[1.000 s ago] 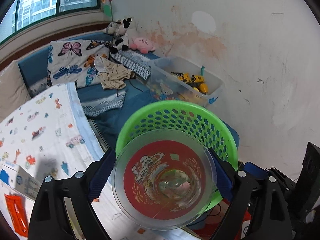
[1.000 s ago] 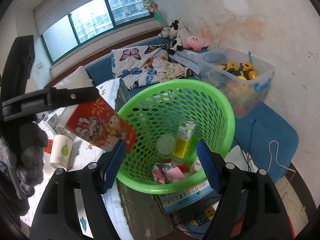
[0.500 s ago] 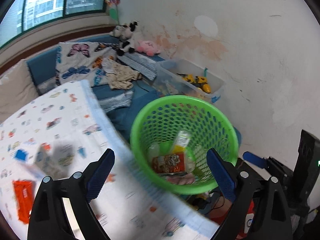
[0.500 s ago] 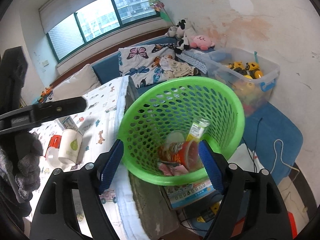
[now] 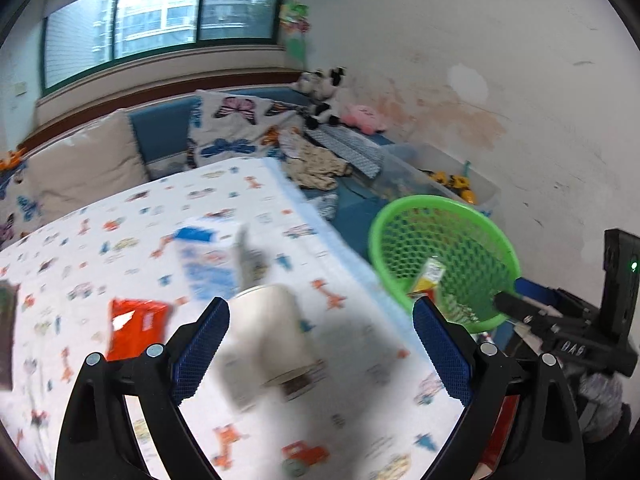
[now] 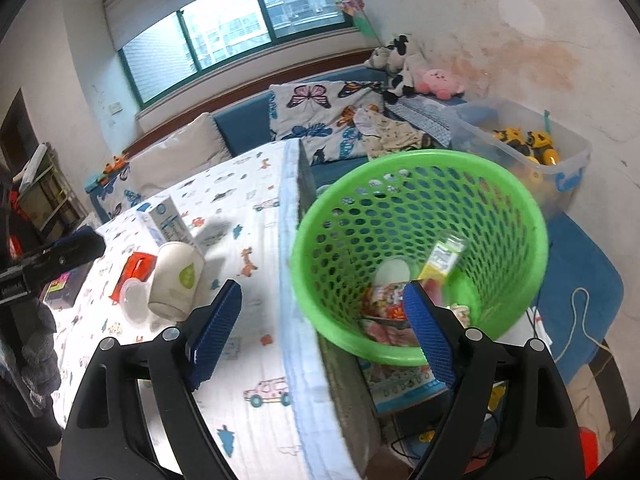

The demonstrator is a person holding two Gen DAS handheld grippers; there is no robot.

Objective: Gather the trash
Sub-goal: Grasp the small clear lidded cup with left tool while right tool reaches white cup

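Printed cloth covers the desk point(image 6: 260, 360). Both the left hand-held gripper point(image 5: 320, 344) and the right hand-held gripper point(image 6: 324, 328) are wide open; a white cup point(image 5: 266, 340) lies between the left fingers, near the green basket point(image 6: 420, 184).

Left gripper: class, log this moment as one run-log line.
left gripper: open, empty | target: paper cup on table | basket: holds trash | right gripper: open

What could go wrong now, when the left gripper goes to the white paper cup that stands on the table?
1. The left gripper is open, and the white paper cup is light; one finger may knock it over.
2. A clear plastic lid and a red packet lie right beside the cup and may be pushed along.
3. The green plastic basket stands past the table edge; a poor drop may miss it.
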